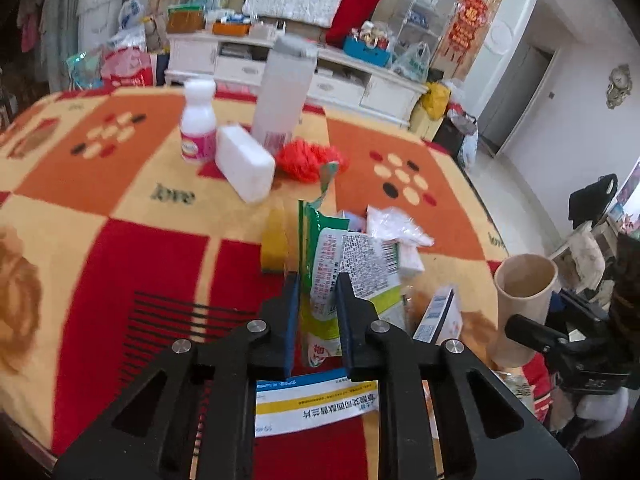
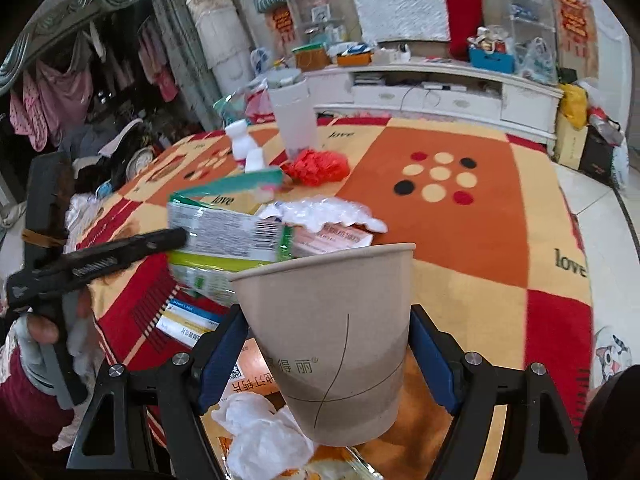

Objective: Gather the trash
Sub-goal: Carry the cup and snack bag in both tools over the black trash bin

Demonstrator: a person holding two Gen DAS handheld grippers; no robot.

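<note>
My left gripper [image 1: 318, 280] is shut on a green and white food wrapper [image 1: 352, 264] and holds it above the blanket-covered table [image 1: 120, 208]. The wrapper also shows in the right wrist view [image 2: 224, 236], left of the cup, with the left gripper [image 2: 176, 236] on it. My right gripper [image 2: 326, 312] is shut on a tan paper cup [image 2: 336, 344], held upright with its mouth up. The cup shows at the right in the left wrist view [image 1: 524, 296]. A blue and white medicine box [image 1: 316, 404] lies under the left gripper.
On the table stand a white pill bottle [image 1: 198, 120], a tall white bottle [image 1: 284, 92], a white sponge [image 1: 244, 162], a red mesh ball [image 1: 310, 160] and a yellow sponge [image 1: 274, 244]. Crumpled clear plastic [image 2: 324, 210], a pink box [image 2: 336, 238] and white tissue [image 2: 264, 436] lie near the cup.
</note>
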